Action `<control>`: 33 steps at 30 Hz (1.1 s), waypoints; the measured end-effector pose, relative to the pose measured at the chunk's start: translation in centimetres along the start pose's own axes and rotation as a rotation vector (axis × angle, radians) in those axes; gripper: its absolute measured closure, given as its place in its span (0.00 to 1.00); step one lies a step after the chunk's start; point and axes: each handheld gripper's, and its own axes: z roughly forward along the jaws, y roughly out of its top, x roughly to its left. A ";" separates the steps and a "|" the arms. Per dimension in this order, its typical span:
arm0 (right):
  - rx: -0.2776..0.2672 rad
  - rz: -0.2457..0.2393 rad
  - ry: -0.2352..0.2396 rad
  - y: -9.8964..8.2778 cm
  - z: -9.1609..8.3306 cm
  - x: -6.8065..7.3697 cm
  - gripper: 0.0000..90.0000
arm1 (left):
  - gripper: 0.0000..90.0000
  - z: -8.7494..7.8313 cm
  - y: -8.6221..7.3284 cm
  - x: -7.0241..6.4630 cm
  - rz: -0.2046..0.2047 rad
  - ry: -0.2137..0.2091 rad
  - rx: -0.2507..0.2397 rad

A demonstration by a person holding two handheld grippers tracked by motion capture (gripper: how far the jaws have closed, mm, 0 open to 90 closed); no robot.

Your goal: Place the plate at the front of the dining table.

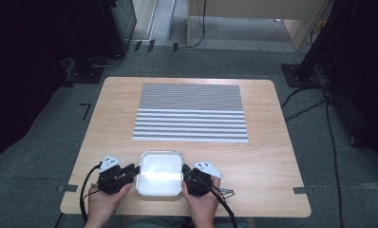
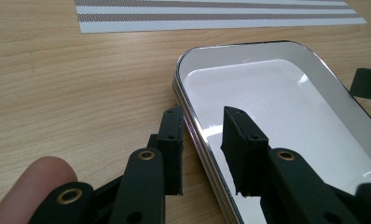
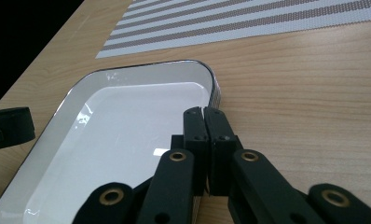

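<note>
A white tray [image 1: 159, 164] with a dark rim lies empty near the table's front edge. My left gripper [image 1: 134, 170] is at its left side. In the left gripper view the left gripper [image 2: 203, 113] straddles the tray's [image 2: 277, 93] rim, one jaw outside and one inside, with gaps on both sides, so it is open. My right gripper [image 1: 186, 172] is at the tray's right side. In the right gripper view the right gripper [image 3: 204, 111] has its jaws pressed together over the rim of the tray [image 3: 127, 121], pinching it.
A grey-and-white striped placemat [image 1: 191, 111] covers the far middle of the wooden table [image 1: 268, 156]. Bare wood lies between mat and tray and to both sides. Cables trail from both grippers toward the front edge. Dark stands and cables are on the floor around the table.
</note>
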 end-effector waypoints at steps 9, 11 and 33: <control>-0.003 -0.042 -0.035 -0.4 0.4 0.4 0.98 | 0.77 0.0 0.0 0.0 -0.001 0.000 -0.001; -0.010 -0.066 -0.058 -0.5 0.4 0.7 0.98 | 0.77 0.1 0.0 0.0 0.002 -0.001 0.003; -0.057 -0.035 -0.052 -0.5 0.2 0.8 1.00 | 0.86 -0.2 0.1 0.4 -0.067 -0.060 0.020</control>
